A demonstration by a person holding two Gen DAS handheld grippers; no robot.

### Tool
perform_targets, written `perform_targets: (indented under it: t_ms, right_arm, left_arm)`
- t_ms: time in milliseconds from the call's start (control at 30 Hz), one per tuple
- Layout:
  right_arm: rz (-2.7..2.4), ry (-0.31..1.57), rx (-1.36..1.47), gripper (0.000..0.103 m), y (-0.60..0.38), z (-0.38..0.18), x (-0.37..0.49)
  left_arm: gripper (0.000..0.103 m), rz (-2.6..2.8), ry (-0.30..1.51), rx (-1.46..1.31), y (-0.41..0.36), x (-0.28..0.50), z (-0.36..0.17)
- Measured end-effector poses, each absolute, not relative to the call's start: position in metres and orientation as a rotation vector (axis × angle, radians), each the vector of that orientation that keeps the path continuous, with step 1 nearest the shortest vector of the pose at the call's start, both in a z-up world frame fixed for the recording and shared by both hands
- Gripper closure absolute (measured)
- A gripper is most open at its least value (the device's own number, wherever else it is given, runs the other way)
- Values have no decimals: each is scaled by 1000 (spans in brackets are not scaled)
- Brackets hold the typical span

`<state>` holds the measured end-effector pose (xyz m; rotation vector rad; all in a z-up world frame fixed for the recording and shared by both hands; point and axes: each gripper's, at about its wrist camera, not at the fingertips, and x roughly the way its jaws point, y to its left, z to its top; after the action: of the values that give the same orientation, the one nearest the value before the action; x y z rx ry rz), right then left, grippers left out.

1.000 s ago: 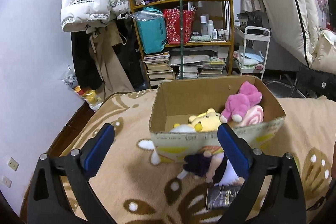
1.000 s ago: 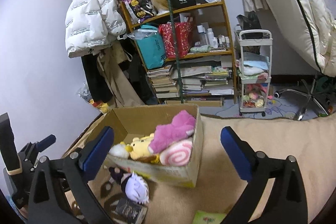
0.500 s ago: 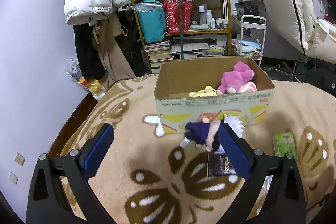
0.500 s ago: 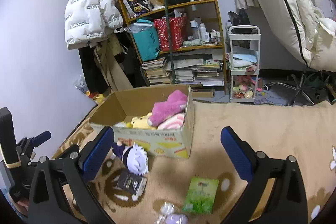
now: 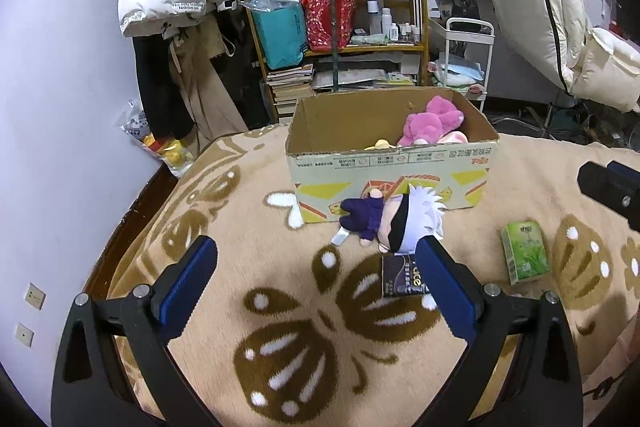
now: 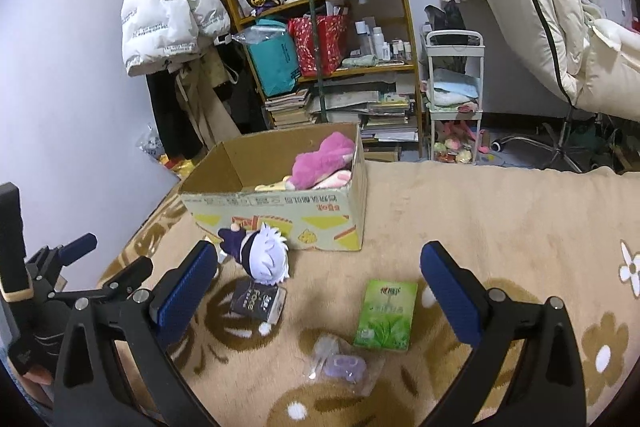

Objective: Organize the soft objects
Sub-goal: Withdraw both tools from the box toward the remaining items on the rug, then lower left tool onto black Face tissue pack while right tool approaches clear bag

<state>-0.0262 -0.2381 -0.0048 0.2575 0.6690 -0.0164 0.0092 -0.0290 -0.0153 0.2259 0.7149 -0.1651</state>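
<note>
Plush doll [image 5: 394,223] with fuzzy white hair, a black band across its face and a dark purple body lies on its side on the beige blanket [image 5: 256,267], touching the front wall of the cardboard box [image 5: 392,163]. The left gripper [image 5: 316,283] hangs just short of it, blue ribbed pads spread wide and nothing between them; the doll's head sits just beyond the tip of the pad on the camera's right. The right gripper [image 6: 318,287] is spread wide and empty too, with the doll [image 6: 262,253] just past its camera-left pad. Inside the box a shaggy pink plush [image 5: 432,121] leans on the far right corner, and something yellow, probably another toy, peeks over the rim. A flat dark packet [image 6: 258,301] lies just beside the doll's head. Further right on the blanket rest a glossy green tissue pack [image 6: 386,313] and a crinkly clear bag holding something purple [image 6: 340,365].
</note>
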Motion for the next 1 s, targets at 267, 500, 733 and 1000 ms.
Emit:
perform_targets:
  t_ms: [267, 500, 733, 1000]
  right_arm:
    - [-71, 769, 272, 0, -235, -24, -30]
    - [-94, 853, 275, 0, -239, -38, -21]
    - [-113, 896, 256, 0, -237, -52, -13]
    - [-105, 974, 299, 0, -239, -69, -5]
  left_arm:
    - [5, -181, 738, 223, -29, 6, -19]
    - [5, -215, 781, 201, -32, 17, -28]
    - [5, -223, 810, 185, -35, 29, -36]
    - [5, -291, 844, 191, -47, 37, -46]
